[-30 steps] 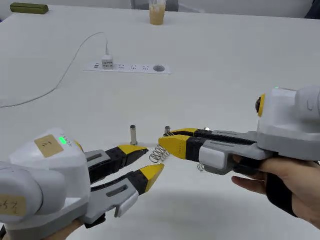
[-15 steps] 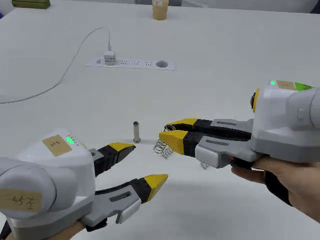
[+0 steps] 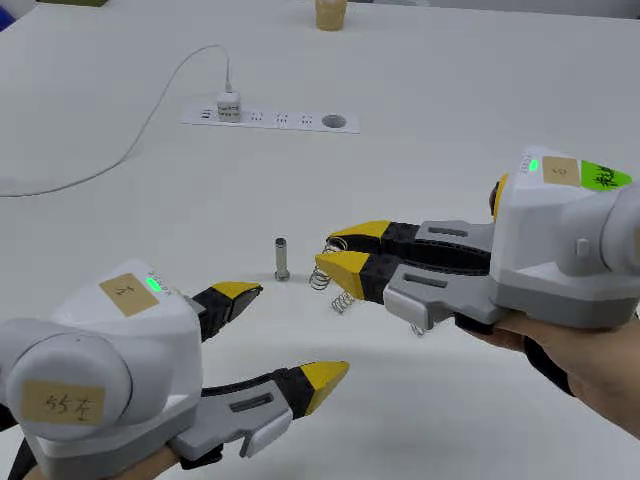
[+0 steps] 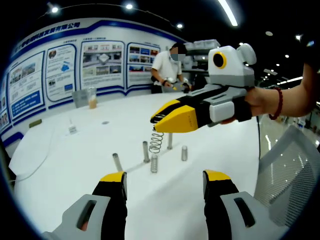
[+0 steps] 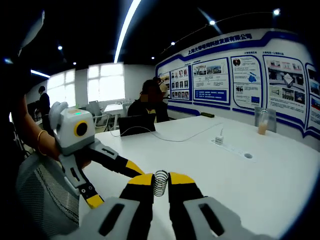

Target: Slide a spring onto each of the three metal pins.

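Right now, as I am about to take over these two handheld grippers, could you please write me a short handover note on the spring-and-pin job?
Left gripper: open and empty, low on the near side.
Right gripper: shut on a small silver coil spring, held over the pins.
Things: an upright grey metal pin stands bare on the white table, just beside the right jaws; more pins stand close by in the left gripper view. A loose coil spring lies below the right gripper.
Done: I cannot tell whether any pin carries a spring.
Left: seat the held spring, then the rest.
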{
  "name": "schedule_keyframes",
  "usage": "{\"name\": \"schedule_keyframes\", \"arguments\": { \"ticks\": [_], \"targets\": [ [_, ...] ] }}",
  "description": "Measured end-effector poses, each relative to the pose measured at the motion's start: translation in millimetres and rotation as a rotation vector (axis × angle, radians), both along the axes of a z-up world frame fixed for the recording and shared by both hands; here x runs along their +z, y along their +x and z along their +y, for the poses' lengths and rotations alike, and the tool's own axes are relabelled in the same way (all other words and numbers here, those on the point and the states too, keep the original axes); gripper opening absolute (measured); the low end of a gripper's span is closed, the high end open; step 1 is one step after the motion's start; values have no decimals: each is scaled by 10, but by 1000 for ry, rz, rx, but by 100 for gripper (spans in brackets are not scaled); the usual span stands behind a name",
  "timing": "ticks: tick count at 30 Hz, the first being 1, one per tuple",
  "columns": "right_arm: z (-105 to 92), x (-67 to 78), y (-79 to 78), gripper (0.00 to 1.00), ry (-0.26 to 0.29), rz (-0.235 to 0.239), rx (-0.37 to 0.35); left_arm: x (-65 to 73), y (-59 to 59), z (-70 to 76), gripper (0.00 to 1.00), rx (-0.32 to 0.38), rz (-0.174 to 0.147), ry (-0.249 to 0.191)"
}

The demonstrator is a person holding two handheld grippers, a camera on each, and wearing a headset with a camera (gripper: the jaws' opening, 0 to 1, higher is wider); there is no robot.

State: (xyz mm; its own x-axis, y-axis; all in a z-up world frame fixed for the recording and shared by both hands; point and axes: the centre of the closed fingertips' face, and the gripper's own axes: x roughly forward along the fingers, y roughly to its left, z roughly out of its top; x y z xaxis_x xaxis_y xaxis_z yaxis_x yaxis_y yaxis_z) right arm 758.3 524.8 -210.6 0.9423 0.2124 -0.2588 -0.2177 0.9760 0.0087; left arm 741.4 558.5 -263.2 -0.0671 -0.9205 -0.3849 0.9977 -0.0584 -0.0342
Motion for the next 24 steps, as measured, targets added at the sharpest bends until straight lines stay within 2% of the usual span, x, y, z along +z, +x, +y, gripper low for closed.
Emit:
{"name": "schedule_keyframes", "arguments": {
  "ticks": [10, 24],
  "targets": [
    [-95, 27, 184, 11, -7, -50, -34, -66, 60, 11, 70, 21, 9, 20],
    [-246, -41, 417, 12, 15, -77, -82, -99, 68, 1, 82, 32, 20, 23]
  ]
}}
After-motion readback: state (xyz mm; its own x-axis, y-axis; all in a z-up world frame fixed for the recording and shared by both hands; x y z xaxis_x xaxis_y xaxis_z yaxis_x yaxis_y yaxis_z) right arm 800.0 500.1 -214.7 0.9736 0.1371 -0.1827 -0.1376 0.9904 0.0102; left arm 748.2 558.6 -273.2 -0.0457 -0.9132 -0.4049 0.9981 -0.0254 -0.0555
